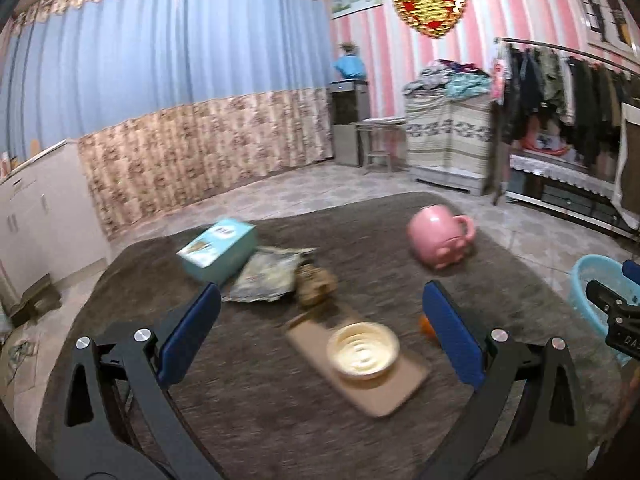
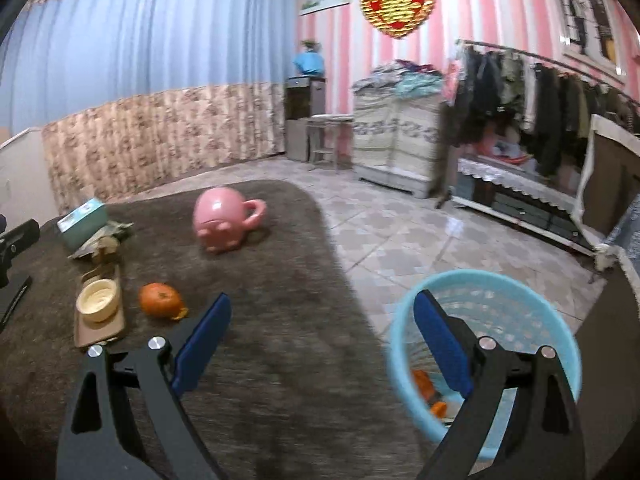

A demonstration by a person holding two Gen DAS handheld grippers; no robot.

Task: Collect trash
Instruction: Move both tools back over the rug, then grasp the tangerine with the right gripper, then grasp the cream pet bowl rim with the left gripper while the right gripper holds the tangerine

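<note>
Both grippers were spread wide and held nothing. The left gripper [image 1: 320, 332] hung over the brown cloth [image 1: 260, 420], with a cream bowl [image 1: 363, 350] on a tan board [image 1: 400, 390] straight ahead between its fingers. The right gripper [image 2: 322, 344] straddled the cloth edge, and the blue bin [image 2: 520, 320] stood on the floor at its 4 o'clock, orange scraps [image 2: 426, 392] already in the bottom.

The trash lay at the left gripper's 11 o'clock: a crinkled wrapper [image 1: 266, 278] touching a teal box [image 1: 218, 254], with a brown crumpled lump [image 1: 316, 284] just beside it. An orange [image 2: 160, 300] with a loose bit of peel sat at the right gripper's 10 o'clock, near the board.

The risks, as I judged them: a reach for the wrapper could have dragged the box along or knocked the bowl off its board; the thin wrapper could have slipped from a shallow pinch. The overturned pink mug [image 2: 224, 220], at 12 o'clock, was no trash and might have been taken by mistake. A careless release could have missed the bin.
</note>
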